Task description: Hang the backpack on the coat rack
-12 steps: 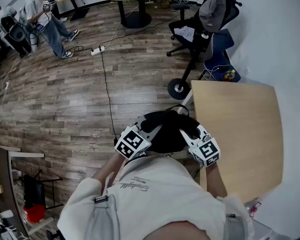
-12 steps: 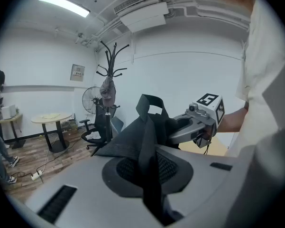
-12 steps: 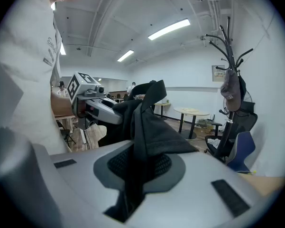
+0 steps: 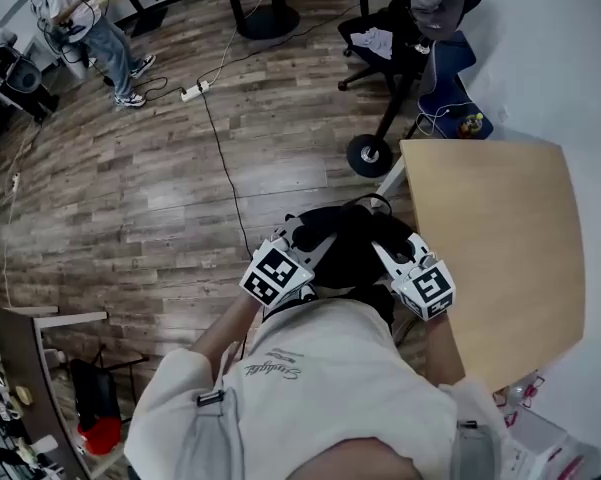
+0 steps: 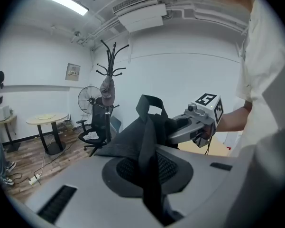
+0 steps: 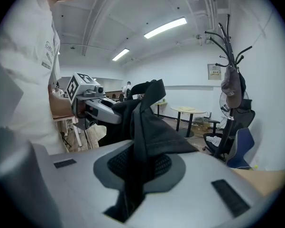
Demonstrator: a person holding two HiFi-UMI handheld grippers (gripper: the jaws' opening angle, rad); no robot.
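No legible text; shirt print (image 4: 275, 369) and wall sign (image 5: 72, 71) indistinct

Holds grey plastic two-jaw left gripper (image 4: 302, 236) and matching right gripper (image 4: 382, 240) out before the chest, near each other, both tipped slightly downward, marker cubes uppermost. Reaches with bare left forearm (image 4: 223, 336) and right forearm (image 4: 437, 353), elbows bent. Pinches folds of black fabric backpack (image 4: 345, 263) tight in each pair of jaws.

backpack (image 4: 345, 253) left of table (image 4: 500, 238), coat rack (image 4: 369, 155) at table's far left corner
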